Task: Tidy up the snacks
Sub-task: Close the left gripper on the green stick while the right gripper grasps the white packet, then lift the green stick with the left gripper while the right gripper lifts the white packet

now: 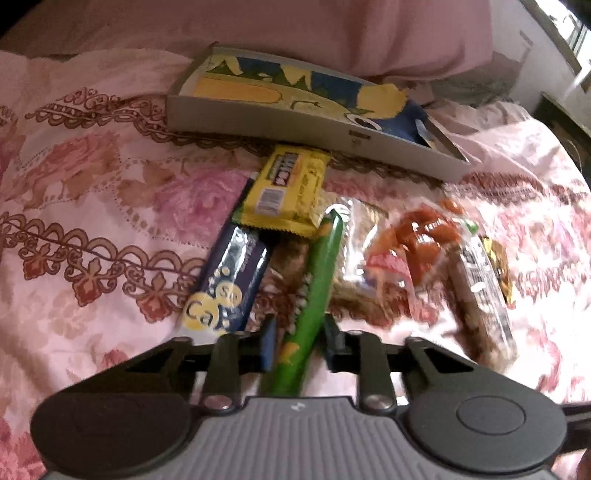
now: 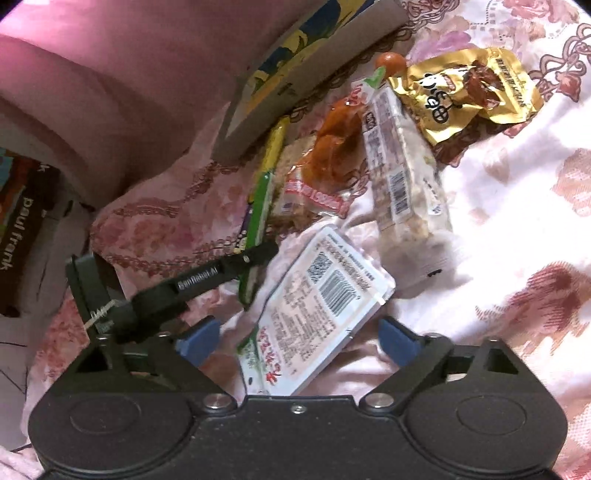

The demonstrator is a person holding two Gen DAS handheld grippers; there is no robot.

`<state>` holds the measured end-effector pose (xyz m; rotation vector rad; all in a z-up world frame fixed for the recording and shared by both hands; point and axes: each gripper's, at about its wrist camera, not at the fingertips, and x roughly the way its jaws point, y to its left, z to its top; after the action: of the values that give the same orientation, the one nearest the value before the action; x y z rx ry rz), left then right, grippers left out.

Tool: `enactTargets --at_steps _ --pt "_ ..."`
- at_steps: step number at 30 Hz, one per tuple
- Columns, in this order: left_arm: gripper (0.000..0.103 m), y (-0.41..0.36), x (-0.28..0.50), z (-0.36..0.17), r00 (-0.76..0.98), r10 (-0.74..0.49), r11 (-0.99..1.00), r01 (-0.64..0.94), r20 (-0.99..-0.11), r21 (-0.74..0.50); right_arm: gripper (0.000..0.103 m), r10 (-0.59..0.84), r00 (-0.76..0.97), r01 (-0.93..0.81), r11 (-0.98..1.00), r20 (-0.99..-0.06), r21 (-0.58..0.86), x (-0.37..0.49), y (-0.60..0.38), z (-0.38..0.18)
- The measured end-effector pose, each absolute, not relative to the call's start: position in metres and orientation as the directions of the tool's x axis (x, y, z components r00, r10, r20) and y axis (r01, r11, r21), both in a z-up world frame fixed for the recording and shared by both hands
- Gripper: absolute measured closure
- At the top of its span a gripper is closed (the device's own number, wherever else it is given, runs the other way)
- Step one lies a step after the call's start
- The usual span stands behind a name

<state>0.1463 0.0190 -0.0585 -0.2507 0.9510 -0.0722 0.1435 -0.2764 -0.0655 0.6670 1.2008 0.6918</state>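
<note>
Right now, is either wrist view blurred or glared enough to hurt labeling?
Left wrist view: motion smear on the orange pack and right-hand snacks; green bar and yellow bar fairly sharp; window overexposed. Right wrist view: sharper, barcode on the white pack resolvable, glare on the gold pouch. Both bend at the edges.

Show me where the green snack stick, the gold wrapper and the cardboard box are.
green snack stick [image 1: 316, 280]: left wrist view, middle of its green wrapper.
gold wrapper [image 2: 469, 92]: right wrist view, centre of the crinkled foil.
cardboard box [image 1: 258, 118]: left wrist view, plain near side wall.
</note>
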Motion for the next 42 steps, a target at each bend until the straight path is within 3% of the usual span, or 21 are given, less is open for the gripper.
enactTargets --at_steps 5,10,15,25,28,32,42 --pt "0.082 0.017 0.127 -0.054 0.578 -0.172 0.971 -0.037 -0.798 -0.236 0.041 0.783 0.232 -0.155 0.615 -0.577 0.773 0.142 -0.274 -0.060" --pt "0.083 0.019 0.106 -0.050 0.560 -0.204 0.961 -0.044 -0.803 -0.275 0.056 0.812 0.263 -0.163 0.570 -0.521 0.806 0.144 -0.277 -0.055" --pt "0.084 0.023 0.096 -0.047 0.559 -0.219 0.954 -0.050 -0.800 -0.296 0.057 0.836 0.265 -0.199 0.535 -0.480 0.821 0.147 -0.265 -0.048" --pt "0.084 0.028 0.098 -0.049 0.555 -0.238 0.947 -0.048 -0.797 -0.317 0.058 0.811 0.226 -0.261 0.584 -0.539 0.769 0.163 -0.219 -0.056" --pt "0.084 0.028 0.098 -0.051 0.554 -0.241 0.945 -0.055 -0.797 -0.324 0.065 0.797 0.221 -0.269 0.604 -0.562 0.751 0.161 -0.216 -0.061" --pt "0.084 0.027 0.100 -0.052 0.554 -0.238 0.945 -0.056 -0.798 -0.321 0.083 0.786 0.243 -0.235 0.617 -0.569 0.751 0.160 -0.225 -0.065" --pt "0.084 0.032 0.107 -0.056 0.550 -0.245 0.935 -0.083 -0.799 -0.344 0.087 0.748 0.363 -0.237 0.651 -0.556 0.721 0.163 -0.250 -0.057"
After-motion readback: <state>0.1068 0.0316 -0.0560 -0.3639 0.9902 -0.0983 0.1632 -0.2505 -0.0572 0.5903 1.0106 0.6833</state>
